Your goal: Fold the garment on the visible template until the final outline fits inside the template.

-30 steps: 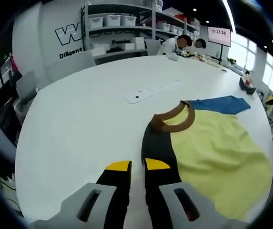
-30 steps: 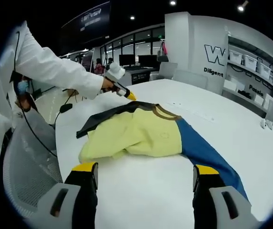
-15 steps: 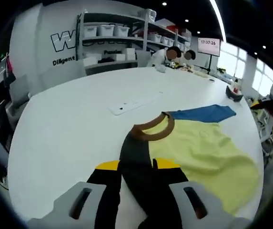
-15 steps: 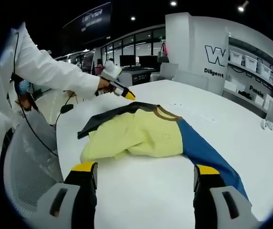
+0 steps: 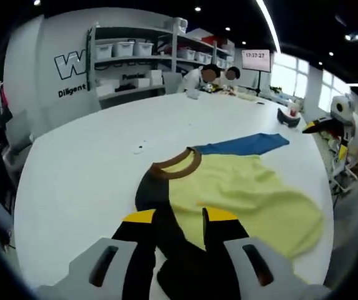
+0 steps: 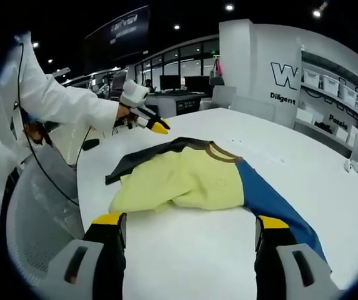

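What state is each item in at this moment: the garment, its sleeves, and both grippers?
Garment: lying on the white table, yellow body bunched and partly folded, not flat.
Dark sleeve: stretched out, running between the left gripper's jaws.
Blue sleeve: spread straight on the table, unfolded.
Left gripper: held above the table, jaws apart, nothing clamped.
Right gripper: wide open, empty, short of the garment.

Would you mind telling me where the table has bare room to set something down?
The white table is bare between the garment and the shelves, and, in the right gripper view, in front of the garment's yellow body. It is crowded along the dark sleeve.
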Available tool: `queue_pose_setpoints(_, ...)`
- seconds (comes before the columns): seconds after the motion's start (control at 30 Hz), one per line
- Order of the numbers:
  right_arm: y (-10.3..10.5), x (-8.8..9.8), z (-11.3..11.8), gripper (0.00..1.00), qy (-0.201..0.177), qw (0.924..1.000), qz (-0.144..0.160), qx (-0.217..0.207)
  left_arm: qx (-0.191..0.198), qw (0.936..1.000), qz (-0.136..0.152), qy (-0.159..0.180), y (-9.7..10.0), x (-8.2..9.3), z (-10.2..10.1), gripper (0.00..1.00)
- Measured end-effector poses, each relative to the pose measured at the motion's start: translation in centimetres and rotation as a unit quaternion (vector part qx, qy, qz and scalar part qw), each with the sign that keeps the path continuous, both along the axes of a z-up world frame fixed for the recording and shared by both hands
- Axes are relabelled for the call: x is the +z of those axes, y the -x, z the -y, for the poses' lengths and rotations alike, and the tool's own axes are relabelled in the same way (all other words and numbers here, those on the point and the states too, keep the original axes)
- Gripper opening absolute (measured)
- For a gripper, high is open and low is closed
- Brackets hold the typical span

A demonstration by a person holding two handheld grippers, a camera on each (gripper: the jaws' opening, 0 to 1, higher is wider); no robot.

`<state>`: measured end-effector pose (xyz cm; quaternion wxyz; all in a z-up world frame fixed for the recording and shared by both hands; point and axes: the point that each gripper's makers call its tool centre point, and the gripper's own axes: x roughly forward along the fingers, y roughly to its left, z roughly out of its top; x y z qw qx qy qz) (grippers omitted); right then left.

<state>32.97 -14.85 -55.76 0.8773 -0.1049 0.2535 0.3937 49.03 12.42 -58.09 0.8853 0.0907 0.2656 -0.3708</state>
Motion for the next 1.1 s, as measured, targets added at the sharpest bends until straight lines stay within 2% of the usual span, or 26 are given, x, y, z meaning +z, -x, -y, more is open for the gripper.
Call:
queue_pose_setpoints(0.23, 0.1, 0.2, -0.2, 0.86, 0.0, 1.0, 0.003, 0.003, -0.002, 1.0, 0.004, -0.003, 1.1, 0.1, -0.1, 0.29)
queue_pose_setpoints(0.8, 0.9, 0.8, -0.5, 0.85, 0.0, 0.9999, 0.012, 0.005, 0.001, 0.9998, 0.017, 0.001, 6.0, 0.6, 0.1, 0.28)
queue_pose_setpoints(1.1, 1.4, 1.1, -0.6, 0.85, -0.002, 0.9999, 0.015, 0.008, 0.009, 0.9997, 0.02, 0.005, 7.5, 0.9, -0.2, 0.29)
